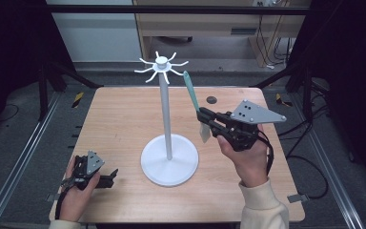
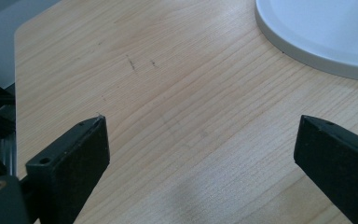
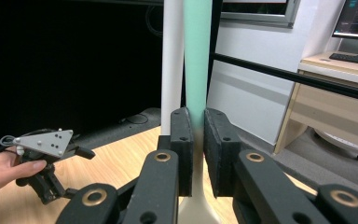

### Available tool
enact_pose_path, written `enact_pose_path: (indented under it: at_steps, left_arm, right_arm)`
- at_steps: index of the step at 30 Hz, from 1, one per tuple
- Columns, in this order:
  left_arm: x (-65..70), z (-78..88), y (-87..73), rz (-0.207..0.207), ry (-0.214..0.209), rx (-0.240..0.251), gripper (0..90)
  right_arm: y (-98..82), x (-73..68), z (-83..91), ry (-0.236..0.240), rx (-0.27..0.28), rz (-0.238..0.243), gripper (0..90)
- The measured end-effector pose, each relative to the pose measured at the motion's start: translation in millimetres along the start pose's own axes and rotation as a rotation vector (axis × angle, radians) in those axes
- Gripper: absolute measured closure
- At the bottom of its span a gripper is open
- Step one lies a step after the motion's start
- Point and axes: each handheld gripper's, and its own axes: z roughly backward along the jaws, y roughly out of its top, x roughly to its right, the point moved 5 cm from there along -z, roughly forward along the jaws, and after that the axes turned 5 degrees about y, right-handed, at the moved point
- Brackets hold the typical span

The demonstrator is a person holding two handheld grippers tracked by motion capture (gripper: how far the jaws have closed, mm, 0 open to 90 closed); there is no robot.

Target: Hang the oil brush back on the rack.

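Spatula [image 3: 197, 60]: green handle, pale blade; handle top cut off in the right gripper view, blade tip hidden below the jaws there. Right gripper [image 1: 204, 116]: jaws pinching the spatula at the base of its handle, handle rising upright above them. Rack [image 1: 167, 114]: white pole just behind and beside the pinched handle; hooks [image 1: 161, 66] near the handle's top. Left gripper [image 1: 110, 175]: jaws spread over bare table [image 2: 177, 93], rack base [image 2: 326, 32] beyond one jaw.

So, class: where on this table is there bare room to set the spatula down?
Bare wood lies left of the stand, between its base and the table edge, and along the back. It is crowded at the right, where the right gripper holds the spatula, and front-left by the left gripper.
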Motion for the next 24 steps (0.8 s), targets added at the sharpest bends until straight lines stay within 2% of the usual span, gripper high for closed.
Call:
enact_pose_path:
  at_steps: [6, 10, 24]
  left_arm:
    - [-0.2, 0.0, -0.2, 0.004, 0.003, 0.001, 2.8]
    - [-0.2, 0.0, -0.2, 0.003, 0.004, 0.001, 2.9]
    - [-0.8, 0.1, -0.5, 0.005, 0.006, 0.0, 2.9]
  right_arm:
    - [-0.5, -0.6, -4.8, 0.005, -0.015, -0.005, 82.5]
    - [-0.8, -0.4, -13.9, 0.017, -0.027, -0.008, 82.4]
    - [-1.6, -1.1, -22.1, 0.022, -0.024, -0.012, 82.4]
